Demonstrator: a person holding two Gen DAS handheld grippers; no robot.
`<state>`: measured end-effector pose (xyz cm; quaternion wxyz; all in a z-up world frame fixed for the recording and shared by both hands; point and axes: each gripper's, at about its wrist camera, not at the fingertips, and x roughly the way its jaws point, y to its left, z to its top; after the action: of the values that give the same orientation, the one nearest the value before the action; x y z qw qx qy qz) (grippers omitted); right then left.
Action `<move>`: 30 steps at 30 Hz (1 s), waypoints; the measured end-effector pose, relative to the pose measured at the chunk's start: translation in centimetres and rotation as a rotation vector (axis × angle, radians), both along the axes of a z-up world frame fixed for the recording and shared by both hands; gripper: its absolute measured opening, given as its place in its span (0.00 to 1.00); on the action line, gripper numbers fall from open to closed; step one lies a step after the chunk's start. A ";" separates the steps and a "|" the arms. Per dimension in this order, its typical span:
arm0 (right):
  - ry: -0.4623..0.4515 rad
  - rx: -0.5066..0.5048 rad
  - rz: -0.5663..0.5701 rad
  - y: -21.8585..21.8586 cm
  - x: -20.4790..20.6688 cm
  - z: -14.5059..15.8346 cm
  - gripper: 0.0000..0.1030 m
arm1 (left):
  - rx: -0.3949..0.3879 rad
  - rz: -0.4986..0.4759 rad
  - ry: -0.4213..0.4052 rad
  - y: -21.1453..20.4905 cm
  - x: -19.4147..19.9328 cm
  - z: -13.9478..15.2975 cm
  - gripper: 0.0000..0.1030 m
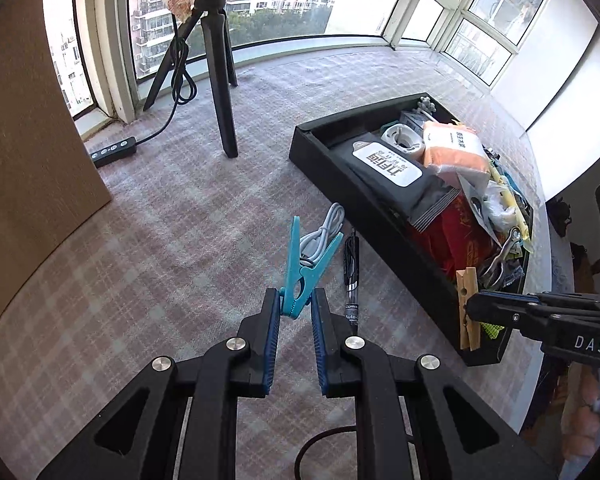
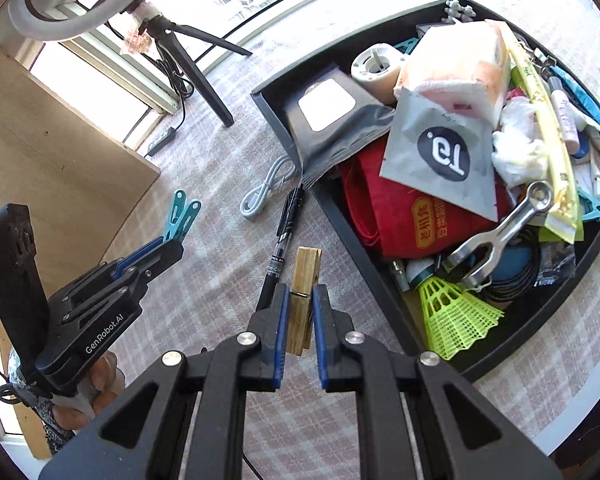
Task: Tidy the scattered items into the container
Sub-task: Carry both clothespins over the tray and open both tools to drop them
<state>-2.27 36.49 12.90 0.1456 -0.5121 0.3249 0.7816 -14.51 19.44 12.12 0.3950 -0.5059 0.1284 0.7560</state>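
Observation:
My left gripper (image 1: pixel 296 306) is shut on a blue plastic clothespin (image 1: pixel 306 266), held upright above the checked cloth. My right gripper (image 2: pixel 300 306) is shut on a wooden clothespin (image 2: pixel 302 300), lifted just left of the black container (image 2: pixel 384 280). The container (image 1: pixel 332 160) is full of packets, a red bag, a green shuttlecock (image 2: pixel 456 316) and several other items. A black pen (image 1: pixel 351 276) and a coiled white cable (image 1: pixel 324 232) lie on the cloth beside the container's near wall. In the right wrist view the pen (image 2: pixel 286 224) and cable (image 2: pixel 266 190) lie ahead of the fingers.
A black tripod (image 1: pixel 216 80) stands at the back by the windows, with a power strip (image 1: pixel 112 152) on the cloth near it. A wooden panel (image 1: pixel 32 152) rises at the left. A hand (image 2: pixel 96 396) holds the left gripper. The table edge curves at the right.

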 end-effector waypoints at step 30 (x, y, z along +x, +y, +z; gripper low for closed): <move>0.008 0.166 -0.004 24.0 3.7 5.6 0.15 | 0.031 -0.056 0.062 27.2 6.6 7.1 0.18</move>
<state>1.42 60.51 18.48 0.1877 -0.4945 0.2603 0.8077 -7.96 46.60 19.21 0.4196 -0.4723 0.1432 0.7618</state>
